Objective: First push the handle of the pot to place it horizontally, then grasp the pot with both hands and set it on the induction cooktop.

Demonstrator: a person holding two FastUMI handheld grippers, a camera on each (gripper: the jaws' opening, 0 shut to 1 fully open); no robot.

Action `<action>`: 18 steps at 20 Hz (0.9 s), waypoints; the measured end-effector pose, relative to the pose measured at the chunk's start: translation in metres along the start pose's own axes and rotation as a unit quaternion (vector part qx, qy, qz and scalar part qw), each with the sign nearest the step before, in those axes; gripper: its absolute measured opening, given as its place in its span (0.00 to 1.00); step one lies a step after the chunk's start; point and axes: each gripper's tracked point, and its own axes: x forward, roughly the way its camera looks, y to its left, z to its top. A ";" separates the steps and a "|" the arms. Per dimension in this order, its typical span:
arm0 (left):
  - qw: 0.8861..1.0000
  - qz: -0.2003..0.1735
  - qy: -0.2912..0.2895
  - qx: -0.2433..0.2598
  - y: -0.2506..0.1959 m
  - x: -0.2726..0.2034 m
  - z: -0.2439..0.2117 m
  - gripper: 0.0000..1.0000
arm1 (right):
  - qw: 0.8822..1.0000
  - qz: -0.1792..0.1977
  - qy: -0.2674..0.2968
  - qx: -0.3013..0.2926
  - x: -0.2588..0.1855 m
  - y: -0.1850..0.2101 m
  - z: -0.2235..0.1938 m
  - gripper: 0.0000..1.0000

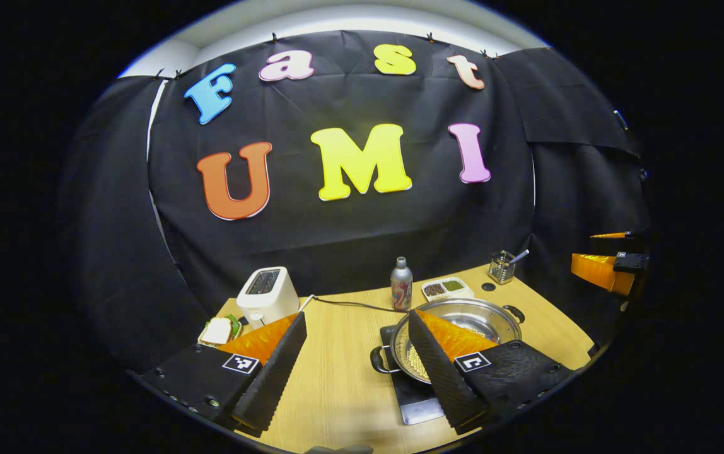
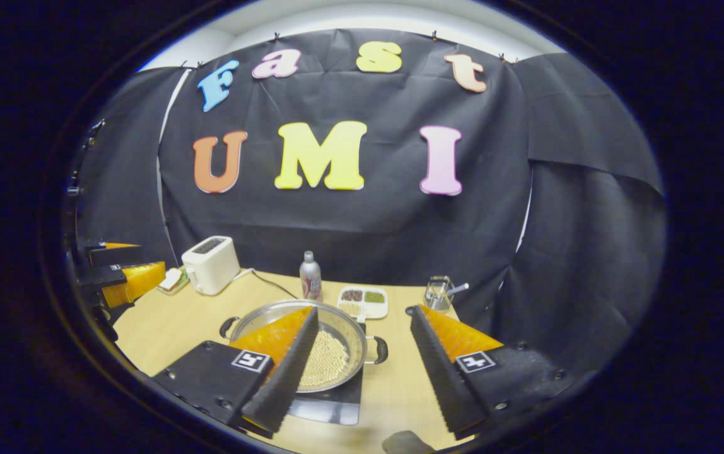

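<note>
Already pot sits on cooktop, handles near level, 9 and 3 o'clock. I judge placing done; next move calls for pulling back. Left gripper wide open, empty, pot at its 2 o'clock. Right gripper wide open, empty, pot at its 10 o'clock.

Each claw has ridged wedge fingers on black textured bases bearing square markers and screws.
</note>
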 end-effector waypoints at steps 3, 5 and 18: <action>0.999 0.002 -0.037 -0.012 0.016 -0.028 0.032 0.97 | 0.999 0.008 -0.036 0.017 -0.033 0.005 0.033 1.00; 0.998 0.005 -0.057 -0.014 0.026 -0.048 0.049 0.96 | 0.998 0.009 -0.062 0.022 -0.054 0.007 0.054 1.00; 0.988 0.059 -0.128 -0.056 0.077 -0.139 0.073 0.96 | 0.987 0.011 -0.149 0.054 -0.136 -0.014 0.097 1.00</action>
